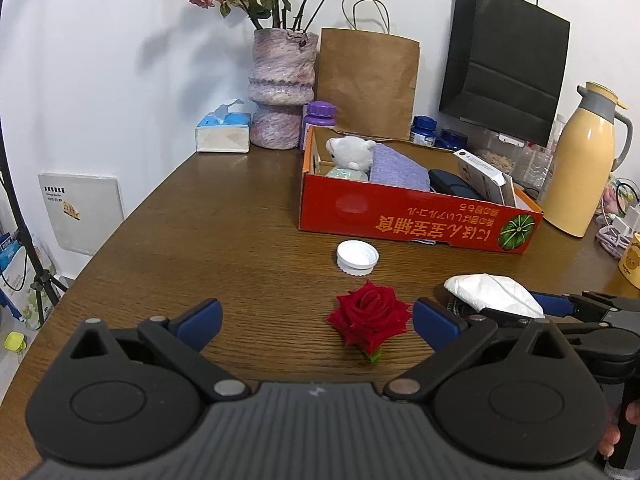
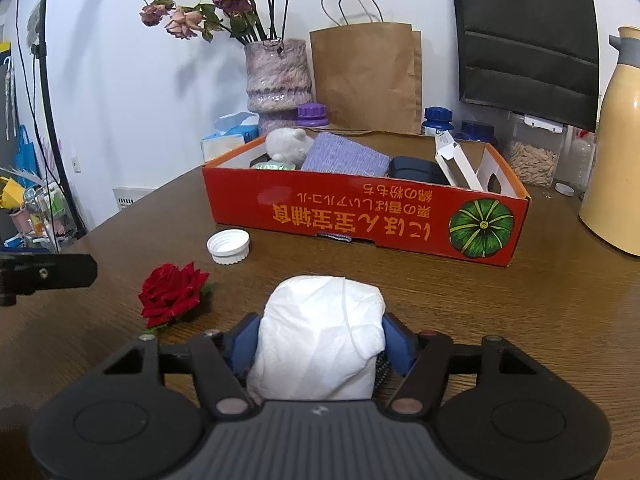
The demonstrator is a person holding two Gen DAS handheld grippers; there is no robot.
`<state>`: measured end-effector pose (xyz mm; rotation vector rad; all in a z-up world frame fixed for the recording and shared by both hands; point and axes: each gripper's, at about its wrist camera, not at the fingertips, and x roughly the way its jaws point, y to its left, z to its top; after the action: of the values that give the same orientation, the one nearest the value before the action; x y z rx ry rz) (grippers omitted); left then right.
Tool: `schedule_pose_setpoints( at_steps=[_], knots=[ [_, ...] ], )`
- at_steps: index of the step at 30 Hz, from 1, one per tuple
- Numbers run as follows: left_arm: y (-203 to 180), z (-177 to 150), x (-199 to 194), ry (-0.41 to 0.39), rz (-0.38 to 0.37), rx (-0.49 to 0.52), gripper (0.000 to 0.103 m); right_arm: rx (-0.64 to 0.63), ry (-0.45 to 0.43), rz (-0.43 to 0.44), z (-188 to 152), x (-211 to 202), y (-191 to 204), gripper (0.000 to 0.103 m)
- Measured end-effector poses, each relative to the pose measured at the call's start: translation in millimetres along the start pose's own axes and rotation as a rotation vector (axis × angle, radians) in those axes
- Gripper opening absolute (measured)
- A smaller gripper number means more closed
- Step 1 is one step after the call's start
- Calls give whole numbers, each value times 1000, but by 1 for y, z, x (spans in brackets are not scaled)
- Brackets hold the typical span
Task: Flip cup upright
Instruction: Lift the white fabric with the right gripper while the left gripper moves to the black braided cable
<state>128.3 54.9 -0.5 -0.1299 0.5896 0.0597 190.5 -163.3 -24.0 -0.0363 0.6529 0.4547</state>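
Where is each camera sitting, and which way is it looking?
Left wrist: on the open left gripper, looking across the brown wooden table at a red rose; fingertips show lower right.
Right wrist: on the right gripper, shut on a white crumpled paper cup.
Both share the rose, white bottle cap, orange cardboard box.

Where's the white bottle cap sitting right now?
The white bottle cap lies on the wooden table, just in front of the red box's left end, beyond the red rose.
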Motion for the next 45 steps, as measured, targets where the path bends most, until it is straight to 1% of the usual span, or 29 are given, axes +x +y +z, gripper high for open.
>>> schedule_pose_setpoints(
  at_steps=[11, 19, 26, 34, 40, 45],
  knots=[
    [-22, 5, 2, -1, -22, 37, 103, 14, -50, -1, 0, -14, -9, 64],
    [-49, 8, 9, 10, -57, 81, 103, 43, -82, -19, -2, -25, -30, 64],
    [-77, 9, 21, 35, -92, 127, 103, 62, -112, -46, -4, -35, -51, 64],
    [-105, 8, 41, 96, -134, 166, 103, 91, -142, -75, -8, -46, -74, 64],
    [-122, 6, 59, 161, -167, 182, 103, 102, -160, -85, -9, -52, -86, 64],
    [-136, 2, 75, 212, -170, 203, 103, 108, -169, -93, -10, -55, -95, 64]
  ],
)
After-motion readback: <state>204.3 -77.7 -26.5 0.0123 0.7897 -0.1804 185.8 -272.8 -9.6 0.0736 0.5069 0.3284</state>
